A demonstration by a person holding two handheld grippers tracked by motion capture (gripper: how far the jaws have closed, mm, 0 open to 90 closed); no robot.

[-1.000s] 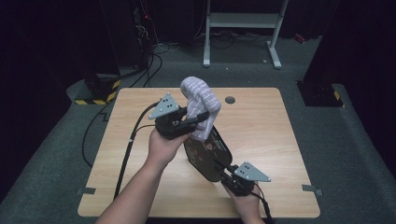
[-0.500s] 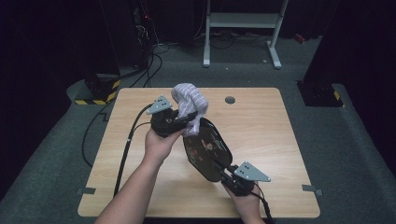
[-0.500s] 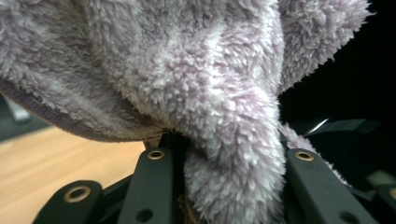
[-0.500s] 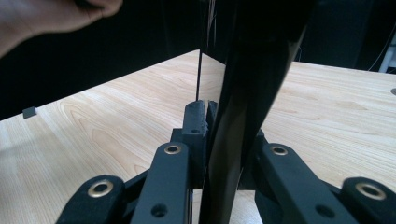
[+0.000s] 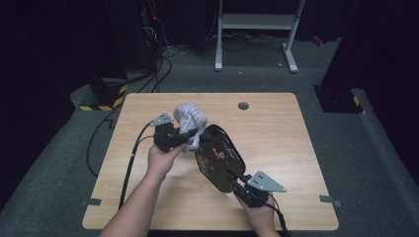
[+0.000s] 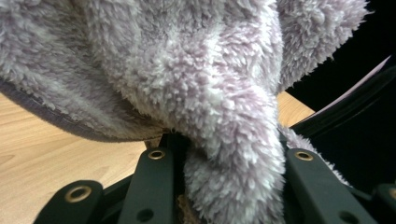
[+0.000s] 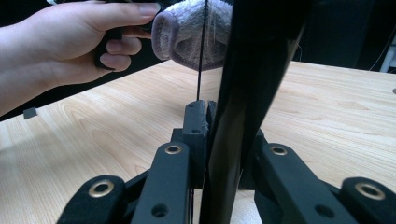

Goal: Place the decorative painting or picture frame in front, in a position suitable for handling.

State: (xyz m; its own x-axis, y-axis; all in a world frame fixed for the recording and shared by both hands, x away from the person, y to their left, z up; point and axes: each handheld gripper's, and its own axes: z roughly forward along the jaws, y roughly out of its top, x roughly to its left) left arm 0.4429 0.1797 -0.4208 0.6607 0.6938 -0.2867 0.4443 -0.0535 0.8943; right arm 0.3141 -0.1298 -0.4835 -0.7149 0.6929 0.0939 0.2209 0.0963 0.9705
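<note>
A fluffy lavender cloth (image 5: 190, 118) hangs bunched from my left gripper (image 5: 192, 138), whose jaws have just been closing and are shut on a fold of it (image 6: 187, 70). The cloth rests against the upper left edge of a black paddle (image 5: 220, 158). My right gripper (image 5: 232, 180) is shut on the paddle's handle and holds the paddle tilted above the wooden table (image 5: 276, 128). In the right gripper view the paddle (image 7: 252, 70) stands edge-on between the jaws of that gripper (image 7: 224, 126), with the cloth (image 7: 191, 32) and the left hand (image 7: 70, 42) behind it.
A round grommet (image 5: 243, 105) sits near the table's far edge. Cables trail off the table's left side to the floor. A white metal frame (image 5: 257, 24) and a yellow-and-black striped block (image 5: 101, 98) stand on the floor beyond.
My left hand has come down and to the left with the cloth, from above the paddle's top to its upper left edge. The right hand and paddle have stayed put.
</note>
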